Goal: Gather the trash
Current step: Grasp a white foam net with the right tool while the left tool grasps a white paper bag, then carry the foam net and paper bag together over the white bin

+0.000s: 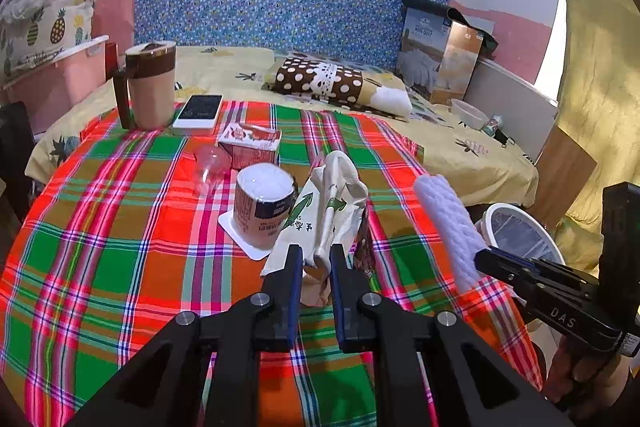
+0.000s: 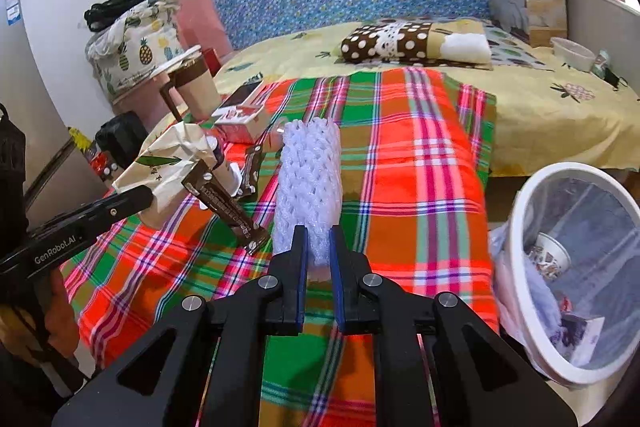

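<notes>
both wrist cameras are looking forward along their own fingers, low and close over the plaid cloth (image 1: 120,247), facing the bed (image 2: 520,99). both are sharing the cloth, bed and bin (image 2: 520,267).

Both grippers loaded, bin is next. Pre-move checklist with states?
1. Right gripper shut on white foam net: ok.
2. Left gripper shut on crumpled paper bag: ok.
3. Bin open, within view at the right: ok.
4. Room left in bin; a paper cup and scraps lie inside: ok.
5. Brown wrapper hanging by the bag, held or loose: cannot tell.
6. Foam net clear of the plaid cloth: cannot tell.
</notes>
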The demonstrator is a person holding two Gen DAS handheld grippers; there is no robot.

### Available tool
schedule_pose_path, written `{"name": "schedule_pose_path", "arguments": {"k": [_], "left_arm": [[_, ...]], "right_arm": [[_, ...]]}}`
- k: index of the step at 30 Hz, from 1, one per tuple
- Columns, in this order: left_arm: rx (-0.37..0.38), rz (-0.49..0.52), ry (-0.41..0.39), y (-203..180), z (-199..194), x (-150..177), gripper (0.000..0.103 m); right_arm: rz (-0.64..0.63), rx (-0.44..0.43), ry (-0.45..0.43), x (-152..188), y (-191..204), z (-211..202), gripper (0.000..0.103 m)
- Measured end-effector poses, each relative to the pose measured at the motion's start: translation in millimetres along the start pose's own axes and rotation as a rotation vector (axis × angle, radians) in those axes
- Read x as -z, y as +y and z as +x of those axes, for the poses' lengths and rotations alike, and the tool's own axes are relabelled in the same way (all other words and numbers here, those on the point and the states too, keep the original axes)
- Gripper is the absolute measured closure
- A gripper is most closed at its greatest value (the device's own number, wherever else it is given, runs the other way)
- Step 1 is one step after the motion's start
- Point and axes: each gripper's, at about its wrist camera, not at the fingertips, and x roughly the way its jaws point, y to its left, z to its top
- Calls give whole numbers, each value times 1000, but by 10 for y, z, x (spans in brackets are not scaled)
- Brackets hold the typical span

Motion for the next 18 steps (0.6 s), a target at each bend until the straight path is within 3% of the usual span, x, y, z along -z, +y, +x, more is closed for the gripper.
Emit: {"name": "schedule_pose_path", "arguments": {"k": [18], "left_arm": [[55,64,-57,-446,-192,-151,90]], "right_arm": [[44,72,-76,71,-228,-287,90]]}}
